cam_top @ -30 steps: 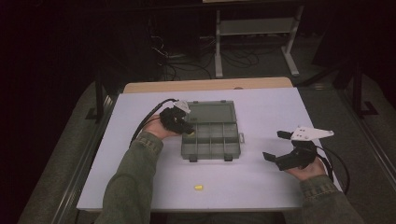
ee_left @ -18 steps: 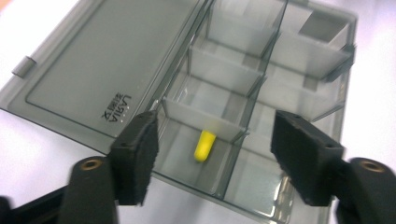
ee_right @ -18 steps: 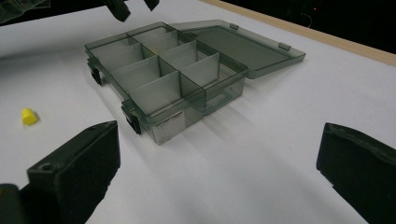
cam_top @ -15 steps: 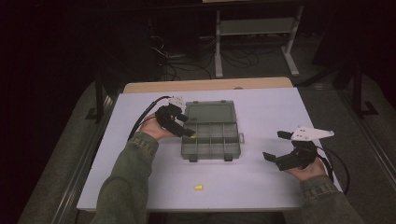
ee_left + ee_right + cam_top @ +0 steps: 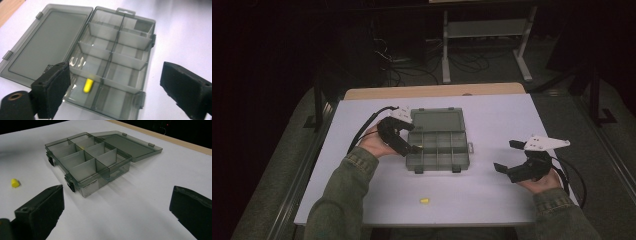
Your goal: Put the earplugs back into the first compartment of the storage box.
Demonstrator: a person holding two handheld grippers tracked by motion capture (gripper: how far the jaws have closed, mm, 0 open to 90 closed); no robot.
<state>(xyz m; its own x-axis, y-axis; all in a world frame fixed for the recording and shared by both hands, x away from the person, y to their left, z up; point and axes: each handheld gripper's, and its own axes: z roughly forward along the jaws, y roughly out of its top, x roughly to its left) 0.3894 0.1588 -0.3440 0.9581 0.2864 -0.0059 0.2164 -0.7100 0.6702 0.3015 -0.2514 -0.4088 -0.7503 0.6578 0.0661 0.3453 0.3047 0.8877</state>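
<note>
A smoky grey compartment box [image 5: 439, 145] lies open mid-table, its lid [image 5: 47, 42] flat on the far side. In the left gripper view a small yellow piece [image 5: 88, 85] rests in the box's end compartment nearest me, on the lid side. My left gripper [image 5: 414, 147] hovers at the box's left end with its jaws wide open [image 5: 115, 82] and empty. A second yellow piece [image 5: 425, 200] lies loose on the table near the front edge [image 5: 15, 183]. My right gripper [image 5: 507, 156] sits open to the right of the box [image 5: 87, 157], holding nothing.
The white table top [image 5: 492, 115] has free room around the box. A wooden strip [image 5: 437, 91] runs along its far edge. Beyond it stand a metal stand [image 5: 484, 35] and floor cables [image 5: 397, 65] in the dark.
My left hand has shifted slightly toward the left end of the box. The right gripper has stayed where it was.
</note>
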